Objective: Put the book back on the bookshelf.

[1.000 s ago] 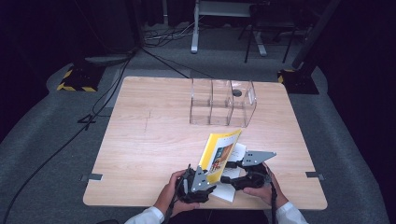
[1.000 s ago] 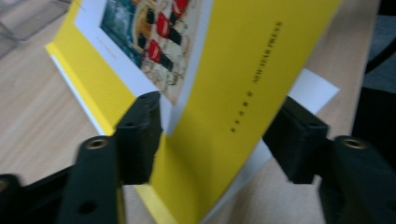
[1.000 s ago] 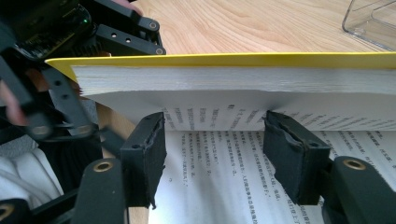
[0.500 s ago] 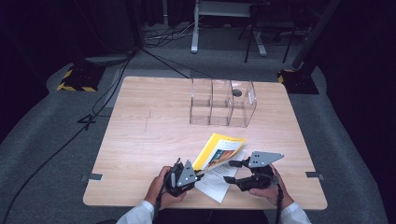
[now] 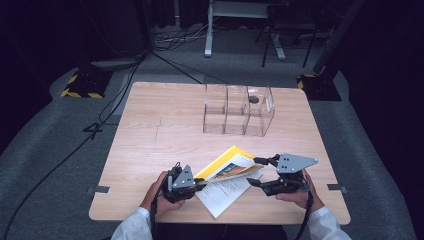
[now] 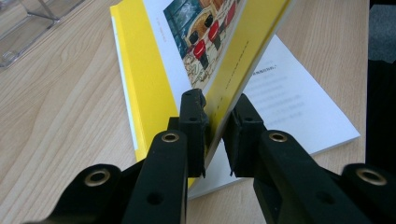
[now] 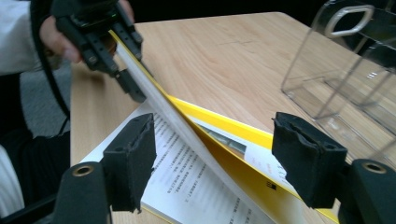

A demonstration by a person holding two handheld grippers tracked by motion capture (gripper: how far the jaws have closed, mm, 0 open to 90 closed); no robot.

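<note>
Your left gripper (image 6: pixel 215 126) is clamped on the yellow book's (image 5: pixel 227 165) lifted cover; your right gripper's (image 7: pixel 224 154) jaws have just been opening, nothing pinched

table (image 5: pixel 150 130) brightly lit from above; surroundings dark; near jaws soft in gripper views; mild glare.

Glossy paper booklet (image 5: pixel 227 167), clear plastic organiser (image 5: pixel 239 110), matt wood table (image 5: pixel 150 130)

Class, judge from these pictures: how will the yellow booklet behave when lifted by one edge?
Probably floppy: the yellow booklet bows where the left hand-held gripper pinches a sheaf of pages. It seems light, since that grip alone raises them. Loose pages may fan or slip out, as the text page lies flat on the table.
</note>
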